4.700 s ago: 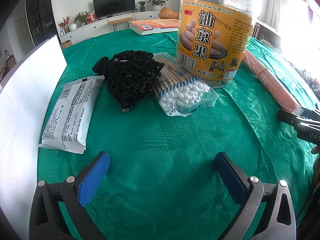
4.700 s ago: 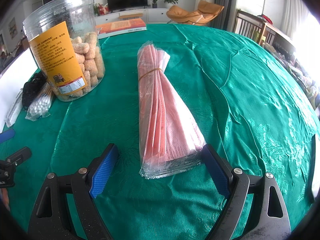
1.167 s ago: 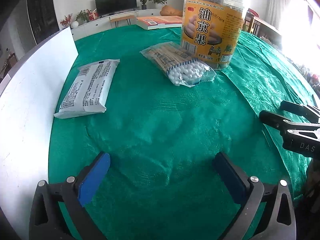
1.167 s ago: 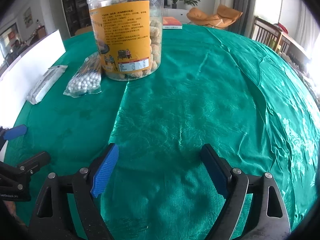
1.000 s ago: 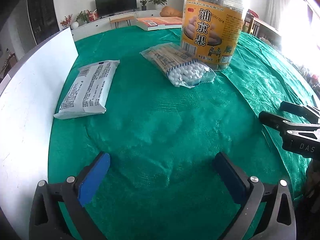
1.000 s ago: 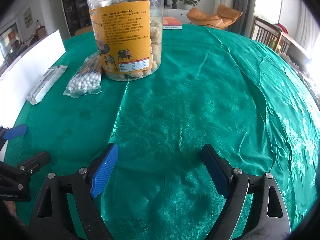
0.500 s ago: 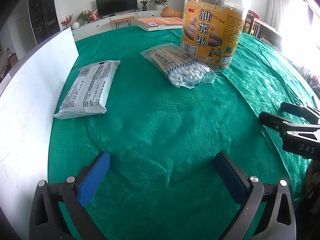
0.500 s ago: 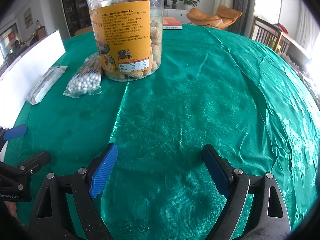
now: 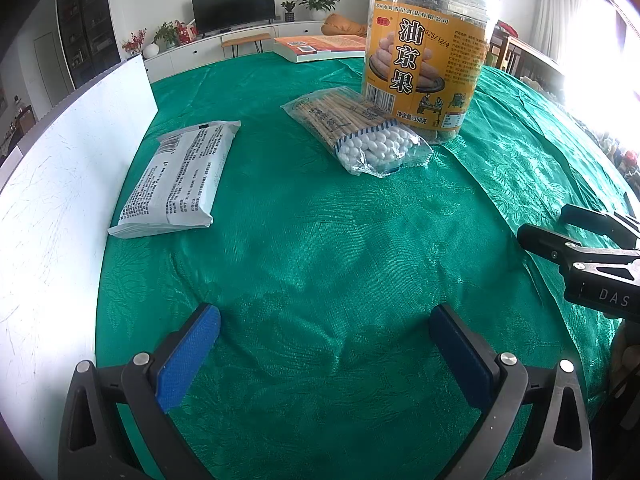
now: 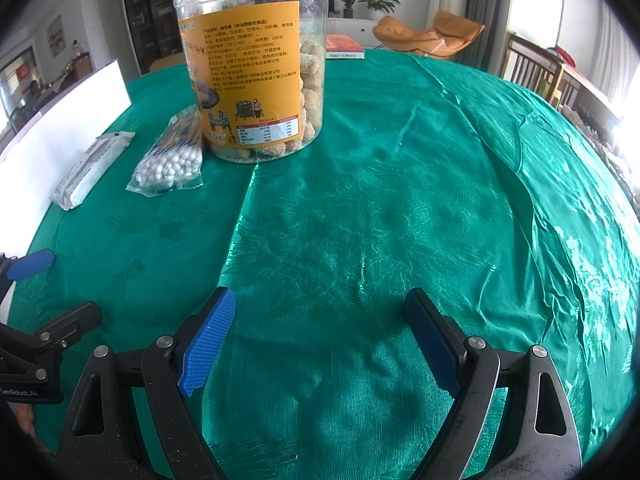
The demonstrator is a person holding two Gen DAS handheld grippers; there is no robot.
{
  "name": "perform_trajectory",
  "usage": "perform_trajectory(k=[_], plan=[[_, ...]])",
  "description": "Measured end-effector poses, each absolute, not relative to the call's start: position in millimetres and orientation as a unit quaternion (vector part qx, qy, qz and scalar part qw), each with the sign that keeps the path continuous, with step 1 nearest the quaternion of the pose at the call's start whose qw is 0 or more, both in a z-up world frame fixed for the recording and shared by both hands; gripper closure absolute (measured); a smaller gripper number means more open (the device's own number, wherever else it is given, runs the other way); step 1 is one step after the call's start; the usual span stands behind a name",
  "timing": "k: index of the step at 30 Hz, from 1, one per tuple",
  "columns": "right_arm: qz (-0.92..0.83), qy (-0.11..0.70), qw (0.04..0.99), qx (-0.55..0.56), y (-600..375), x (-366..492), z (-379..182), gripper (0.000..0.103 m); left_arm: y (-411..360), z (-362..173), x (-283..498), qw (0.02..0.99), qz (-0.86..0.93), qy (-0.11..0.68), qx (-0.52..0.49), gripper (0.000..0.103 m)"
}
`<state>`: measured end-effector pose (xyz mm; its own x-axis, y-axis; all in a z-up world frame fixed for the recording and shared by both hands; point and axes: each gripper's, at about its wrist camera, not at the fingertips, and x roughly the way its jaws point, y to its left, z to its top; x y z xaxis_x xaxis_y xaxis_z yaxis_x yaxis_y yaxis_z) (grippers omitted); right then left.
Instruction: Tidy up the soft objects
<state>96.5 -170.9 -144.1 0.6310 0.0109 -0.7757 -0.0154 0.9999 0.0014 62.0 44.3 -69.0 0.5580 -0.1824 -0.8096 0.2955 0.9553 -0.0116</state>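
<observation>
Left wrist view: I have my left tool [image 9: 324, 336] spread wide and empty over the green cloth worktop [image 9: 320, 240]. Ahead to its left lies the soft white printed plastic packet [image 9: 178, 178]; ahead to its right, the clear bag of cotton swabs [image 9: 360, 132] touches the tall clear snack jar with an orange label [image 9: 424, 56]. My right tool [image 10: 320, 336] also gapes wide, holding nothing.
</observation>
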Motion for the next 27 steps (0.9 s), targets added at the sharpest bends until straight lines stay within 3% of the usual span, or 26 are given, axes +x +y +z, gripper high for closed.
perform_trajectory(k=[11,15,19,24,25,26,27], plan=[[0.008,0.434,0.901,-0.003,-169.6,98.7,-142.7,0.014,58.5,-68.0,42.8,0.879,-0.150,0.448,0.072,0.000],[0.087,0.445,0.890,0.049,-147.3,128.4,-125.6,0.016,58.9,-69.2,40.9,0.883,-0.146,0.441,0.070,0.000],[0.138,0.438,0.888,0.014,-89.0,177.7,-105.7,0.016,58.7,-69.5,40.6,0.885,-0.145,0.438,0.068,0.000],[0.100,0.480,0.871,-0.029,-45.6,224.0,-124.3,0.018,58.2,-69.2,40.8,0.885,-0.145,0.437,0.068,0.000],[0.103,0.479,0.872,-0.027,-43.7,225.6,-126.0,0.020,58.1,-69.3,40.8,0.885,-0.144,0.437,0.068,0.000],[0.104,0.478,0.872,-0.026,-43.5,224.6,-127.4,0.048,58.0,-69.2,40.9,0.886,-0.144,0.437,0.067,0.000],[0.106,0.471,0.875,-0.024,-45.7,219.9,-125.7,0.055,57.9,-69.2,40.9,0.886,-0.144,0.436,0.067,0.000]])
